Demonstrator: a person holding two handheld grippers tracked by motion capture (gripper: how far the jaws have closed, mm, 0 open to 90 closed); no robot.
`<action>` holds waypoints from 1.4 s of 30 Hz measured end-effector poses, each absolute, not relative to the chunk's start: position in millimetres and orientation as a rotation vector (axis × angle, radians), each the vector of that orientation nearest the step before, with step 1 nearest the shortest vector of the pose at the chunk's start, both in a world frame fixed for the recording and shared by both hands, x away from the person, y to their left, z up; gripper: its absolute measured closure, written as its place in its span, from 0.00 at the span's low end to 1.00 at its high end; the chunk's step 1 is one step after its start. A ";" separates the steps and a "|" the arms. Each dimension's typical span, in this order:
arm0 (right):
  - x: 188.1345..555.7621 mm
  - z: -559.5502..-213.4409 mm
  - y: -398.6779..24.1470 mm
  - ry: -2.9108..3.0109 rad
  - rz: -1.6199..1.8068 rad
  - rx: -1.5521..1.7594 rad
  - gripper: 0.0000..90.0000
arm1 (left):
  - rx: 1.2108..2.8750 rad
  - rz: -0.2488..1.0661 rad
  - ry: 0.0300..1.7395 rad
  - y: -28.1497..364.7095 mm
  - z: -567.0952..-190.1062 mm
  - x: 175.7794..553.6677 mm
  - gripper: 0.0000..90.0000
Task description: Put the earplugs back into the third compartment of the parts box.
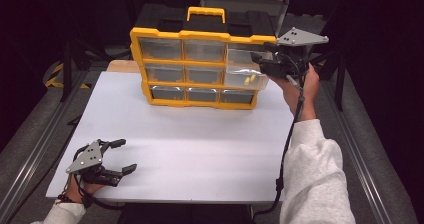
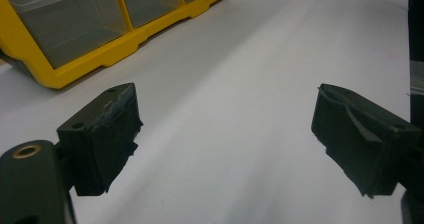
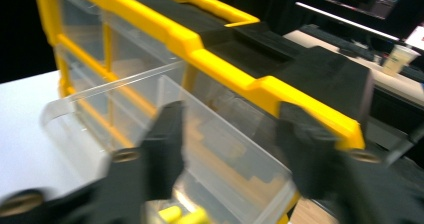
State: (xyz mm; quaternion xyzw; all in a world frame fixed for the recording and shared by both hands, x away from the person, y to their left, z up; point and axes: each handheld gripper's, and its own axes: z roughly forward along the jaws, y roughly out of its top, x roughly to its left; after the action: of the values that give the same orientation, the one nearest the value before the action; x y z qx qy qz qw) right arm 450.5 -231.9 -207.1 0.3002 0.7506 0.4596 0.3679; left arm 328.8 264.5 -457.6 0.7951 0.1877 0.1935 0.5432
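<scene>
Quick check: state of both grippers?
Left gripper: open, empty, over the white board.
Right gripper: open, holding nothing, at the pulled-out clear drawer.

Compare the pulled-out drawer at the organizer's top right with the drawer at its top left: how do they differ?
The pulled-out drawer juts forward and tilts downward; the top-left drawer sits flush in the yellow frame. The pulled-out drawer holds small yellow pieces; the top-left drawer looks empty. The right claw hovers at the pulled-out drawer; nothing nears the other. Both are clear plastic.

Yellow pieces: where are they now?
High view: the yellow pieces lie in the clear drawer pulled out of the organizer's right column, just left of the right gripper.
</scene>
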 end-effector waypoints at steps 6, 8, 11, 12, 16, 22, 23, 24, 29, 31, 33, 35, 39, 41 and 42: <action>443.4 -206.2 -229.4 1.884 1.173 0.737 0.38 | 1.896 0.461 0.451 264.3 -459.0 328.1 0.14; 442.4 -205.6 -228.9 1.882 1.168 0.733 0.37 | 1.901 0.465 0.451 266.0 -459.9 326.4 0.14; 438.1 -203.8 -228.3 1.875 1.187 0.713 0.34 | 1.887 0.475 0.464 270.5 -459.6 323.0 0.15; 437.0 -203.6 -227.7 1.879 1.194 0.706 0.33 | 1.881 0.478 0.469 271.8 -459.1 322.2 0.15; 429.5 -205.7 -223.1 1.866 1.201 0.685 0.30 | 1.882 0.490 0.477 271.8 -458.7 321.3 0.15; 418.9 -215.1 -218.4 1.836 1.234 0.652 0.26 | 1.897 0.483 0.475 270.7 -459.0 322.0 0.15; 418.9 -215.1 -218.4 1.836 1.234 0.652 0.26 | 1.900 0.491 0.472 270.9 -459.0 321.5 0.16; 417.0 -217.2 -219.1 1.841 1.268 0.638 0.24 | 1.900 0.501 0.469 271.0 -459.1 320.9 0.16; 408.5 -223.6 -216.3 1.840 1.265 0.599 0.23 | 1.903 0.503 0.472 271.9 -459.4 320.4 0.16; 404.6 -228.5 -214.5 1.849 1.267 0.585 0.22 | 1.892 0.507 0.473 272.3 -459.1 320.4 0.16; 400.8 -234.2 -212.8 1.864 1.276 0.569 0.21 | 1.893 0.501 0.473 272.5 -458.6 321.2 0.16; 396.2 -239.7 -211.6 1.872 1.281 0.548 0.20 | 1.897 0.507 0.473 270.8 -459.1 321.2 0.16; 384.2 -251.5 -210.0 1.897 1.293 0.504 0.20 | 1.904 0.508 0.470 269.2 -459.7 321.0 0.16; 372.4 -260.6 -208.6 1.909 1.303 0.477 0.20 | 1.904 0.504 0.476 270.0 -460.2 322.3 0.16; 372.4 -260.6 -208.6 1.909 1.303 0.477 0.20 | 1.900 0.501 0.481 270.6 -459.9 322.4 0.16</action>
State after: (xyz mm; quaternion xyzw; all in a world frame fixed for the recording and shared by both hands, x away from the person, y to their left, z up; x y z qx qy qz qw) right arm 372.4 -208.6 -260.6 0.1868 0.7479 0.5104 0.3811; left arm 322.4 270.6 -459.9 0.7961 0.2014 0.2099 0.5307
